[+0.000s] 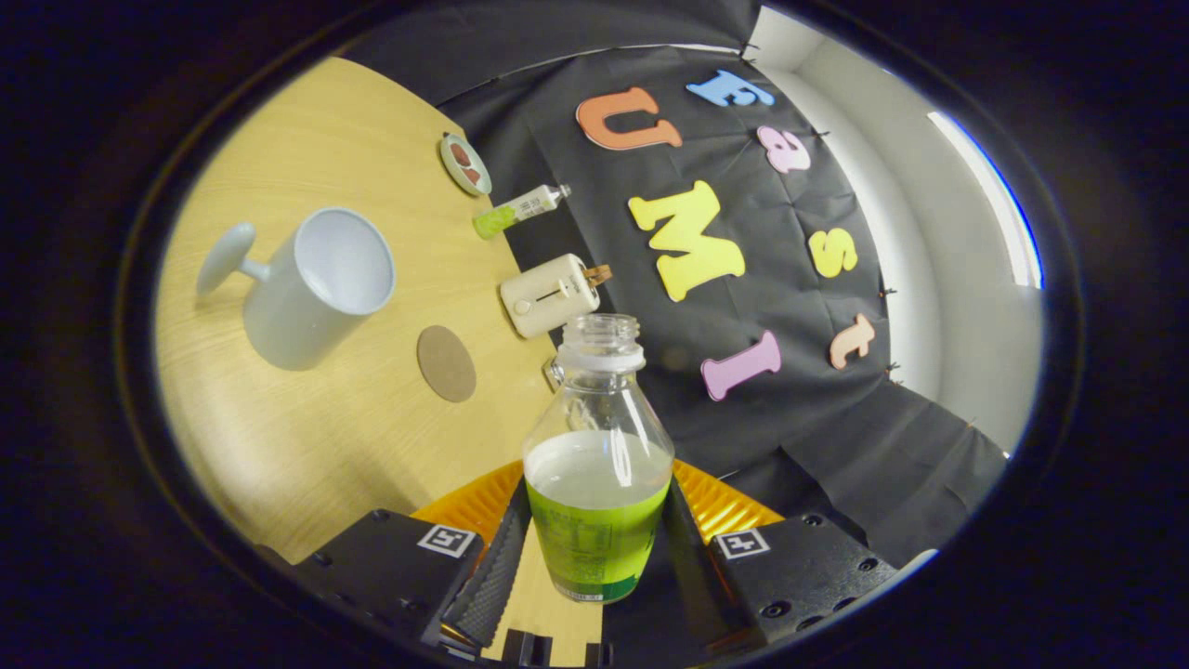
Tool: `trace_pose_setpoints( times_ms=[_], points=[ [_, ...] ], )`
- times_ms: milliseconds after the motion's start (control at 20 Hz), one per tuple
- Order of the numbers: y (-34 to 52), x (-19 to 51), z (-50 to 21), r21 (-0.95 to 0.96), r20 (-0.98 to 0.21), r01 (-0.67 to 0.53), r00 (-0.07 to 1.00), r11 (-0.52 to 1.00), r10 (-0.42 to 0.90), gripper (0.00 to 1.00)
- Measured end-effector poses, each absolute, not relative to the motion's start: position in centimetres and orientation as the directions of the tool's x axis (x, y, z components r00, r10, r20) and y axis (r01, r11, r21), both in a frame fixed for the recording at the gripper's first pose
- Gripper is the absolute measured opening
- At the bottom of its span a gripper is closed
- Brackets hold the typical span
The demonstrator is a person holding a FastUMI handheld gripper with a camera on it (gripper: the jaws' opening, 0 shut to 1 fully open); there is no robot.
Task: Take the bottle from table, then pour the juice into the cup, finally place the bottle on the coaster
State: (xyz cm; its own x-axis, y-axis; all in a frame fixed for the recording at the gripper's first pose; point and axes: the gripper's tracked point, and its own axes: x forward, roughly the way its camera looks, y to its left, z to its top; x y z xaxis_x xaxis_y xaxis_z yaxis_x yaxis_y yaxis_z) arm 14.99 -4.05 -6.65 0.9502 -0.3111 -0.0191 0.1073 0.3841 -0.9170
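An uncapped clear bottle [596, 465] with a green label and pale juice sits between my fingers, and my gripper [594, 548] is shut on its lower body. The whole scene is tilted, so the bottle is lifted off the wooden table [307, 446]. Beyond the fingers to the left stands a white cup [311, 288] with a handle, its mouth open and its inside bare. A round brown coaster [446, 363] lies on the table between the cup and the bottle's neck.
A small cream toaster [550, 295] stands at the table's far edge just beyond the bottle's mouth. Farther along that edge lie a tube with a green end [518, 211] and a small round dish [464, 163]. Black cloth hangs behind the table.
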Motion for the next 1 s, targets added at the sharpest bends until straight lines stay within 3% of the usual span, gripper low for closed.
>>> trace_pose_setpoints(
  times_ms=[350, 750, 1000],
  points=[
    [-2.9, 16.1, -7.2, -0.975, -0.016, 0.059, 0.943, 0.213, -0.333, 0.79],
    [0.5, 15.6, -4.6, -0.993, 0.119, 0.115, 0.954, -0.032, -0.274, 0.79],
    [0.7, 15.9, -4.6, -0.988, 0.132, 0.105, 0.948, -0.109, -0.290, 0.79]
  ],
)
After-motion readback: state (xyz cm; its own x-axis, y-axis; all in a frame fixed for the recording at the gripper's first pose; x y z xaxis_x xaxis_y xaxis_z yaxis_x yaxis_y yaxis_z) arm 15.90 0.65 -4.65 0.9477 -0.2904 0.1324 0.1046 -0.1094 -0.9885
